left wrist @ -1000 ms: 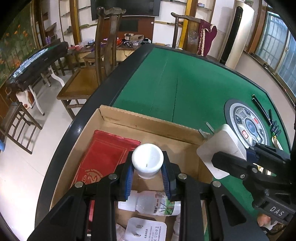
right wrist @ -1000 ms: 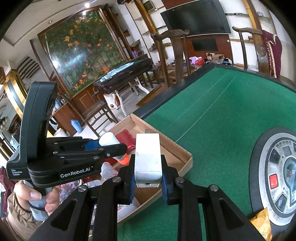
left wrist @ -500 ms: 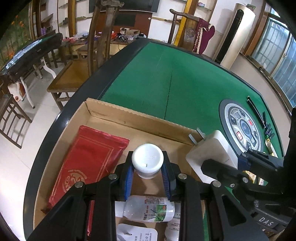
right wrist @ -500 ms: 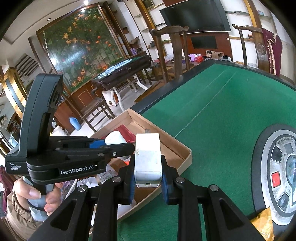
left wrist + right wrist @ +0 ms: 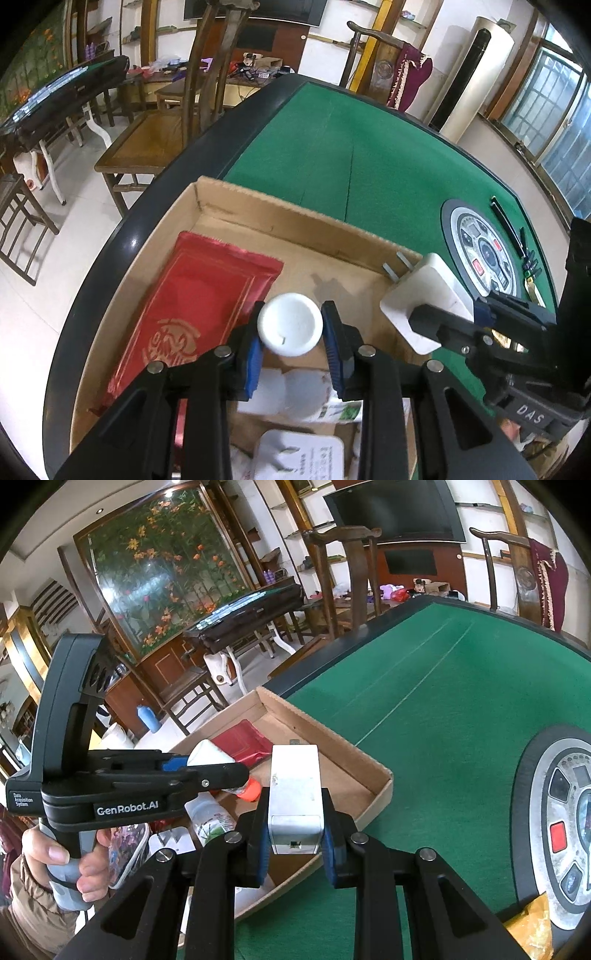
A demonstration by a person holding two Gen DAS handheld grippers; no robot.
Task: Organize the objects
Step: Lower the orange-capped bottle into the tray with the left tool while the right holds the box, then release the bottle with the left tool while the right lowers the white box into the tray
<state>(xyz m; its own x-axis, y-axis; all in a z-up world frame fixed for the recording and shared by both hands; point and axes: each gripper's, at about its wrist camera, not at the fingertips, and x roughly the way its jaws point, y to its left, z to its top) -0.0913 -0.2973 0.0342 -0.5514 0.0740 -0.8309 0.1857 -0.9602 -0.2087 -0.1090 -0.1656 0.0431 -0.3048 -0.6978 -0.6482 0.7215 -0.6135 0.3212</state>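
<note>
My left gripper (image 5: 291, 332) is shut on a white bottle (image 5: 290, 324) with an orange cap (image 5: 248, 789) and holds it over the open cardboard box (image 5: 258, 210). My right gripper (image 5: 293, 834) is shut on a white plug adapter (image 5: 294, 786) with metal prongs (image 5: 397, 264), held above the box's right wall (image 5: 373, 768). In the box lie a red packet (image 5: 207, 295), a small labelled bottle (image 5: 210, 818) and a white charger (image 5: 303, 456).
The box stands at the near left edge of a green felt table (image 5: 362, 147). A round control panel (image 5: 484, 251) sits in the table to the right, with a yellow packet (image 5: 532, 930) beside it. Wooden chairs (image 5: 155, 136) stand beyond the table edge.
Both grippers have moved lower and closer over the box with their loads. The bottle now hangs over the box middle and the adapter sits nearer the right wall.
</note>
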